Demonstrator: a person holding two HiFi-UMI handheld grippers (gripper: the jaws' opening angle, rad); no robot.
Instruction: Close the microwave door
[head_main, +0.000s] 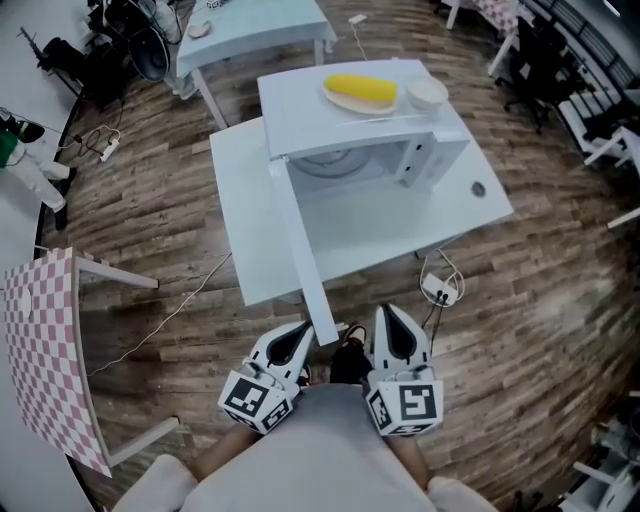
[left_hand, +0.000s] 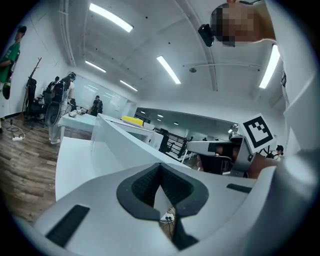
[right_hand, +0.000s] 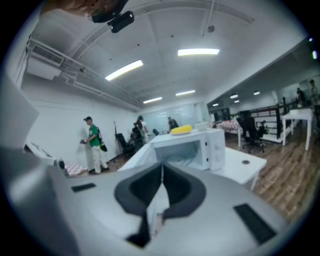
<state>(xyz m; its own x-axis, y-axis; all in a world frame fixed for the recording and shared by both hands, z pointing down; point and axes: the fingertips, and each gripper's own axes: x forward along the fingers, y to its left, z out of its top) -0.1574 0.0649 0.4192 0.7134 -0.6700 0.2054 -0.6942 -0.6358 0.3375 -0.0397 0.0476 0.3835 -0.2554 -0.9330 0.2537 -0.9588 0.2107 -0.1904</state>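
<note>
- Microwave door (head_main: 300, 245) hangs wide open, its free edge toward 6 o'clock.
- Left gripper (head_main: 297, 335): fingers (left_hand: 142, 187) pressed together, empty, just beside that edge at 9 o'clock.
- Right gripper (head_main: 392, 318): fingers (right_hand: 176, 187) together, empty, at its 3 o'clock.

I am counting one white box-shaped microwave (head_main: 370, 150), one long yellow food piece (head_main: 362, 90) lying on one pale oval plate (head_main: 336, 99), and one small white bowl (head_main: 428, 93). I am seeing two white rectangular tables, a near table (head_main: 255, 235) and a far table (head_main: 262, 30), one red-checkered table (head_main: 45, 350), two white power strips (head_main: 440, 290), and two grey grippers, the left gripper (head_main: 303, 333) and the right gripper (head_main: 392, 318).
</note>
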